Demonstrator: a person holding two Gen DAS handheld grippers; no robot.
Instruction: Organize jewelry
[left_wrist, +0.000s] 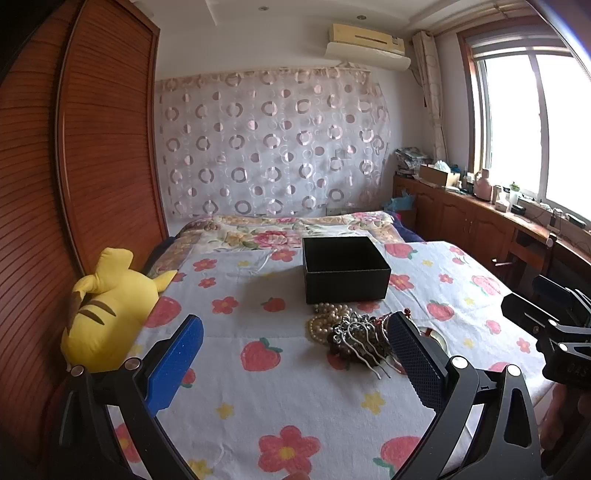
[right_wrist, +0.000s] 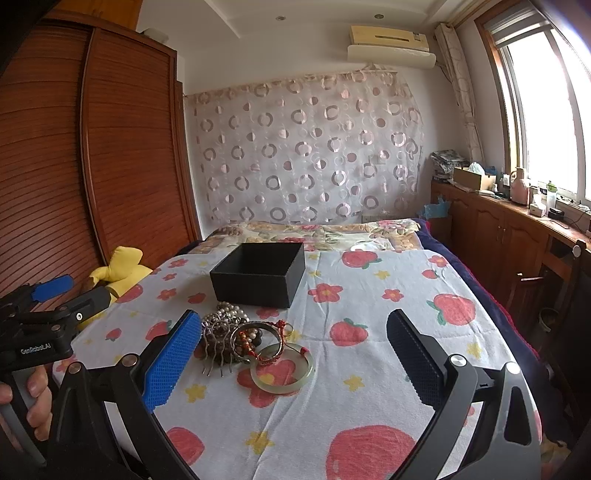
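Note:
An open black box (left_wrist: 345, 271) (right_wrist: 258, 275) stands on the strawberry-print cloth (left_wrist: 280, 391) (right_wrist: 354, 369). Just in front of it lies a jewelry pile: pearl necklace (left_wrist: 327, 317) (right_wrist: 231, 311), silver hair comb (left_wrist: 364, 341) (right_wrist: 216, 345), dark beads, a red-corded bangle (right_wrist: 266, 341) and a pale jade bangle (right_wrist: 282, 369). My left gripper (left_wrist: 295, 365) is open, the pile near its right finger (left_wrist: 413, 358). My right gripper (right_wrist: 291, 363) is open, with the pile by its left finger (right_wrist: 171, 362). Nothing is held. Each gripper shows in the other's view (right_wrist: 55, 299) (left_wrist: 546, 321).
A yellow plush toy (left_wrist: 107, 310) (right_wrist: 118, 269) lies at the cloth's left edge beside the wooden wardrobe (left_wrist: 74, 166). Behind the box is a floral bed cover (left_wrist: 280, 229). A wooden counter (right_wrist: 517, 221) with bottles runs under the window at right. A hand (right_wrist: 37, 402) grips the left handle.

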